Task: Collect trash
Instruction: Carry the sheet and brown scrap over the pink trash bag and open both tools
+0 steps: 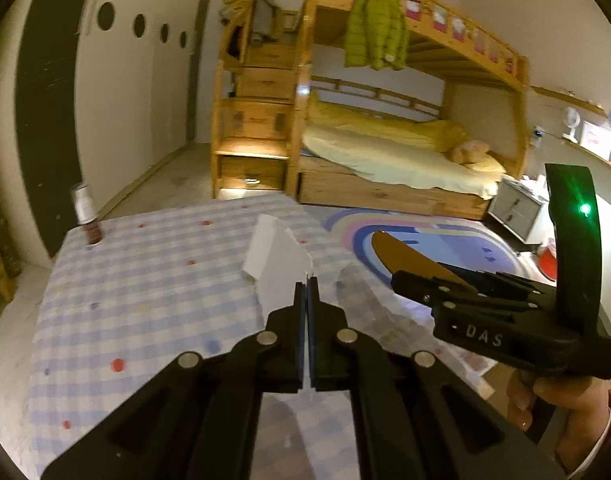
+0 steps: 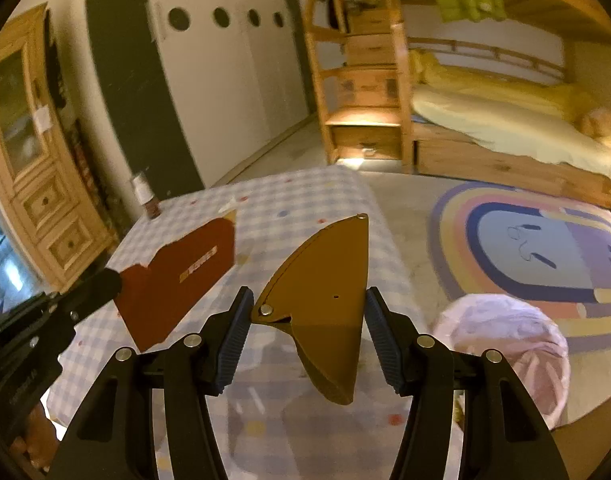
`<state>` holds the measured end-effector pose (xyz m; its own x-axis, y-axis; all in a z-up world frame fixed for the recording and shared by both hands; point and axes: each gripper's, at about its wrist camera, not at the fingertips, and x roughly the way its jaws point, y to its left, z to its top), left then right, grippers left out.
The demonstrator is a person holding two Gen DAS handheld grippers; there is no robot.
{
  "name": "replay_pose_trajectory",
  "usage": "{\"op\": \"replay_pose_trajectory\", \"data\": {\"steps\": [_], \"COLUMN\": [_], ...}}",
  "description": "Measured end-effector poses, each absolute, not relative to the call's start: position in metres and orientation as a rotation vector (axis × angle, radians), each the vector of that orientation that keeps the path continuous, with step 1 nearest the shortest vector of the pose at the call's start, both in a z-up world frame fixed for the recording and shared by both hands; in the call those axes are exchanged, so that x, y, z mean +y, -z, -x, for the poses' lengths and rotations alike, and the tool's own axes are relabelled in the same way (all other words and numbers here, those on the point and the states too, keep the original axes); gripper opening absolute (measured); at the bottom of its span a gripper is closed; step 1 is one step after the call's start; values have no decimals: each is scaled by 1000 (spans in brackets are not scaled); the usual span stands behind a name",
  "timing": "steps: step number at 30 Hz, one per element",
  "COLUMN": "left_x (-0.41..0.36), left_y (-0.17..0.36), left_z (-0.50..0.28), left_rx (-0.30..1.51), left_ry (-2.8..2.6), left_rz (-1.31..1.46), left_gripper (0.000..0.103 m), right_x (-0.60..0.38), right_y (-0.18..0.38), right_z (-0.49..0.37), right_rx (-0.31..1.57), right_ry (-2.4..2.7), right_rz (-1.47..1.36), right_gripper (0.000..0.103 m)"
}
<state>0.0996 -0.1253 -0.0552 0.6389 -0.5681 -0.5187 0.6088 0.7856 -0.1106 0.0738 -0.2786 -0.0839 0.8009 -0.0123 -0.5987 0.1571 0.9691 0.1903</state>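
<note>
Over the checked table point(image 1: 153, 280), the left gripper point(image 1: 307, 280) pinches a torn red-and-white card scrap point(image 1: 279, 260) between pressed fingers. The right gripper point(image 2: 307, 312) clamps a brown fan-shaped piece point(image 2: 325, 288). A pink-lined bin point(image 2: 513, 344) stands near right.

Left hand-held gripper point(image 1: 307, 280) pinched tight on a torn white paper scrap point(image 1: 277, 256), lifted above the checkered surface point(image 1: 145, 280). Off to the right, right hand-held gripper point(image 1: 409, 280) clamping a tan curved piece point(image 1: 405, 254). Small bottle point(image 1: 87, 216) upright at the surface's far left corner.
</note>
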Motion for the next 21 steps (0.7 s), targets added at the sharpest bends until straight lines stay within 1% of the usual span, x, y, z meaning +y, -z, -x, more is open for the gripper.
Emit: {"op": "replay_pose_trajectory", "data": {"steps": [11, 21], "left_x": [-183, -265], "left_y": [52, 64], "left_z": [-80, -68], "left_rx": [550, 595], "left_ry": [849, 1046], "left_rz": [-77, -88], "left_gripper": [0, 0], "right_x": [-337, -382], "right_y": [78, 91], "right_z": [-24, 14], "right_rx": [623, 663], "right_ry": [235, 375], "right_rz": [-271, -201], "right_gripper": [57, 57]}}
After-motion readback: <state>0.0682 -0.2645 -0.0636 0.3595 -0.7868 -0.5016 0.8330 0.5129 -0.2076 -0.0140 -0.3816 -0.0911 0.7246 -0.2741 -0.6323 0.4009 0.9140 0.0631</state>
